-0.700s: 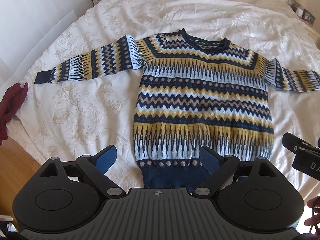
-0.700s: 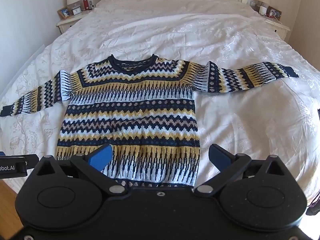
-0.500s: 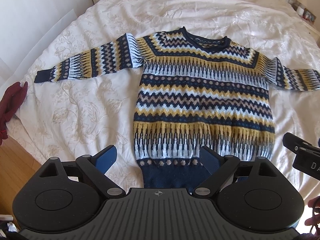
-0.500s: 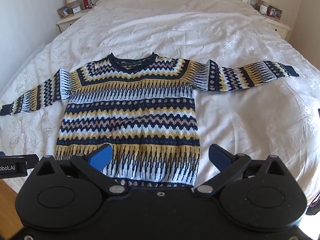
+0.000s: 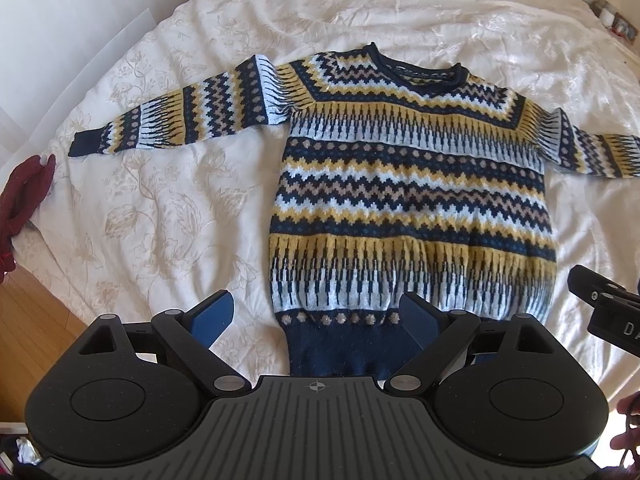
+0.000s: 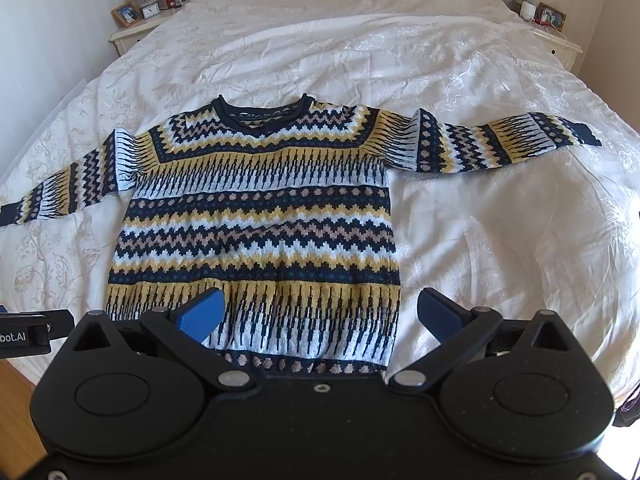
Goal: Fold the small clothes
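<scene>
A knitted sweater in navy, yellow, white and beige zigzag bands lies flat, front up, on the white bed, both sleeves spread out to the sides. My left gripper hovers open over the navy hem at the sweater's lower left corner, its blue pads wide apart and holding nothing. Open as well, my right gripper hangs above the lower right part of the sweater, one pad over the knit and the other over bare bedspread. The right gripper's body shows at the edge of the left wrist view.
The white embroidered bedspread covers a large bed. Nightstands with lamps and frames stand at the head, left and right. A dark red cloth hangs at the bed's left edge above wooden floor.
Both views have shifted a little, so the sweater sits slightly lower in frame. The sweater has not moved and both grippers stay open.
</scene>
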A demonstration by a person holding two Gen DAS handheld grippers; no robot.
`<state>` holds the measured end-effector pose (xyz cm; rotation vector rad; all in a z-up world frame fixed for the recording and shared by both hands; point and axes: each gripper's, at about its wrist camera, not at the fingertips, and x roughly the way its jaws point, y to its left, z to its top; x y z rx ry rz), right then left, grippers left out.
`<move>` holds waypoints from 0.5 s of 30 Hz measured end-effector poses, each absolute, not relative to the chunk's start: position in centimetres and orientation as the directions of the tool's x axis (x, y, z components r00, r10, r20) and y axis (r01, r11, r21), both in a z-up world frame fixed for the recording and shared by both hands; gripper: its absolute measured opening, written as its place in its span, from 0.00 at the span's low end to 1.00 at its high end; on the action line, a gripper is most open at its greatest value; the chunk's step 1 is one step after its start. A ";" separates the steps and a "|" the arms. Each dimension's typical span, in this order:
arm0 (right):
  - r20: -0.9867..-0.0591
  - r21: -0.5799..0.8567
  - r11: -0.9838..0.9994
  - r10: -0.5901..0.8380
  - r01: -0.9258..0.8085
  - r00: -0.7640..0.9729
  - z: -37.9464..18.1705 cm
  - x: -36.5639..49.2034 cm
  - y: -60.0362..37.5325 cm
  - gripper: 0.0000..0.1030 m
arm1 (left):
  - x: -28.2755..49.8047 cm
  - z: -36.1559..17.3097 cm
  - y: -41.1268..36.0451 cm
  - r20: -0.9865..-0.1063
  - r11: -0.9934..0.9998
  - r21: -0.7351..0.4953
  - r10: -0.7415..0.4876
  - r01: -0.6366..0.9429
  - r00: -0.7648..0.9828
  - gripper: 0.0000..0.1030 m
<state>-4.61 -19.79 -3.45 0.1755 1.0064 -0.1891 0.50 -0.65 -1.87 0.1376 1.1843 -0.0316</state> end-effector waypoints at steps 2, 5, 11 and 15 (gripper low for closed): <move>-0.853 0.060 0.970 -0.073 0.237 0.516 -3.5 -4.5 -19.8 0.98 | 0.5 -1.9 -0.6 -0.926 0.991 0.093 0.051 0.095 0.374 0.88; -0.855 0.059 0.970 -0.073 0.236 0.514 -3.5 -4.4 -19.8 0.98 | 0.7 -2.0 -0.6 -0.928 0.991 0.093 0.053 0.093 0.369 0.88; -0.859 0.050 0.972 -0.075 0.229 0.506 -3.9 -4.2 -19.5 0.98 | 0.9 -2.3 -0.5 -0.932 0.991 0.094 0.055 0.092 0.358 0.88; -0.863 0.046 0.974 -0.074 0.223 0.500 -4.0 -3.9 -19.4 0.99 | 1.1 -2.5 -0.5 -0.934 0.991 0.097 0.060 0.089 0.353 0.88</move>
